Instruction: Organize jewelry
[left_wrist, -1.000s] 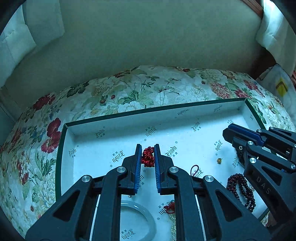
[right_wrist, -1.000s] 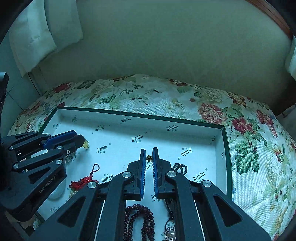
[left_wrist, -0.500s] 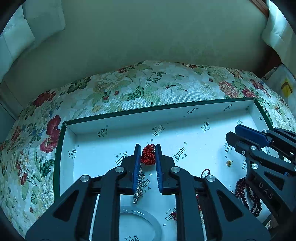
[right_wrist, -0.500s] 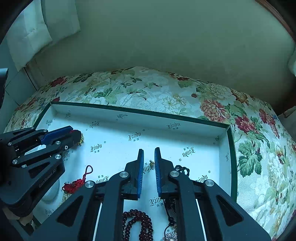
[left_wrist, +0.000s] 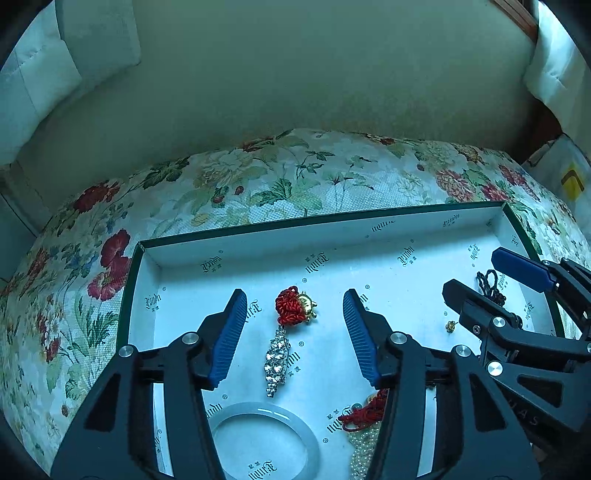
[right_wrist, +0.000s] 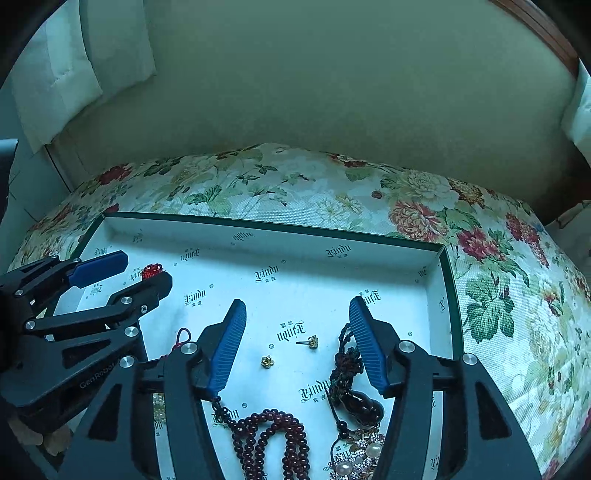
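A white, green-edged tray (left_wrist: 258, 240) lies on a floral cushion. My left gripper (left_wrist: 294, 314) is open above it; a red knotted charm with a gold piece (left_wrist: 293, 307) and a rhinestone strip (left_wrist: 277, 360) lie loose between its fingers. My right gripper (right_wrist: 297, 323) is open too. Two small gold earrings (right_wrist: 266, 361) (right_wrist: 312, 342) lie between its fingers. A dark cord pendant (right_wrist: 354, 398) lies by its right finger, dark red beads (right_wrist: 273, 439) below. The right gripper shows in the left wrist view (left_wrist: 491, 273); the left gripper shows in the right wrist view (right_wrist: 122, 273).
A pale jade bangle (left_wrist: 264, 439) and a red tassel with pearl beads (left_wrist: 364, 421) lie at the tray's near edge. A pearl and rhinestone piece (right_wrist: 354, 461) lies near the beads. The chair back (left_wrist: 295, 74) rises behind the floral cushion (left_wrist: 295, 177).
Both grippers have opened wide. The left one has let go of the red charm, which now lies on the tray with the rhinestone strip. Both cameras have pulled back slightly.
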